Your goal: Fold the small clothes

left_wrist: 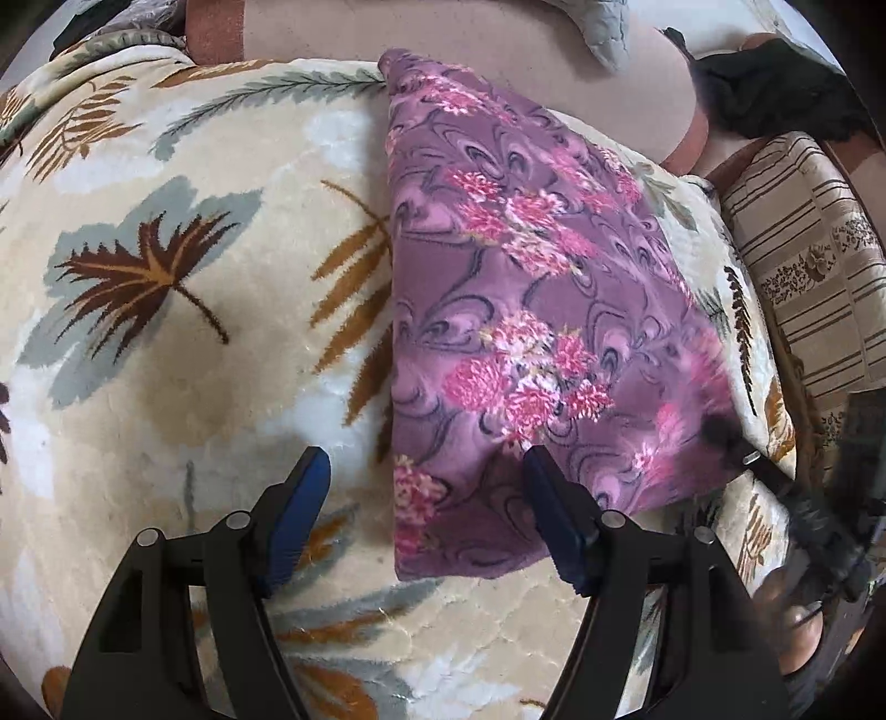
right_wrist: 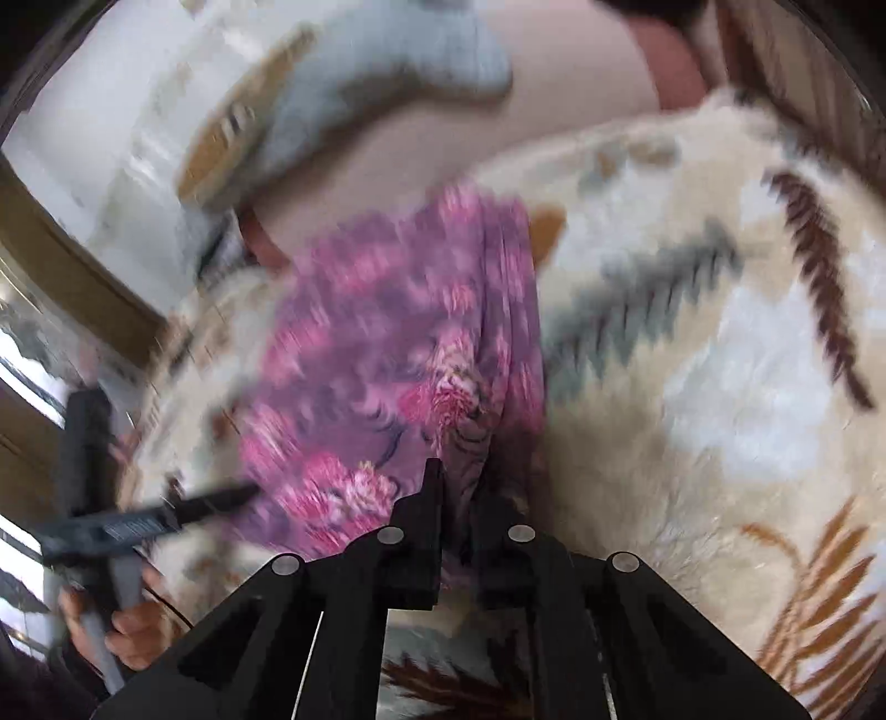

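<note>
At the bottom of the left wrist view, the left gripper (left_wrist: 426, 459) reaches up into the frame with its jaws well apart, its blue-padded fingers (left_wrist: 296, 515) clamping nothing. The right-hand finger lies over the lower corner of the purple cloth with pink flower print (left_wrist: 515, 310); the left-hand finger stands over the cream plush blanket with brown and grey leaf pattern (left_wrist: 166, 288). That cloth lies folded into a long shape with a straight edge down its left side, running from the bottom centre of the frame up to a point at the upper centre. At its lower right corner, toward the right edge of the frame, the black tip of the right gripper (left_wrist: 720, 429) touches the cloth, blurred. Farther up, beyond the blanket, a plain pinkish-beige surface (left_wrist: 470, 50) fills the top of the frame, and a striped beige cushion (left_wrist: 814, 260) sits at the right edge.

From the right wrist view, which is smeared by motion, the right gripper (right_wrist: 462, 498) has its jaws together, pinching a gathered edge of the purple cloth (right_wrist: 387, 343) at the bottom centre. The cloth stretches up the middle of the frame over the blanket (right_wrist: 720, 360). At lower left, a hand (right_wrist: 133, 626) holds the left gripper's handle.
</note>
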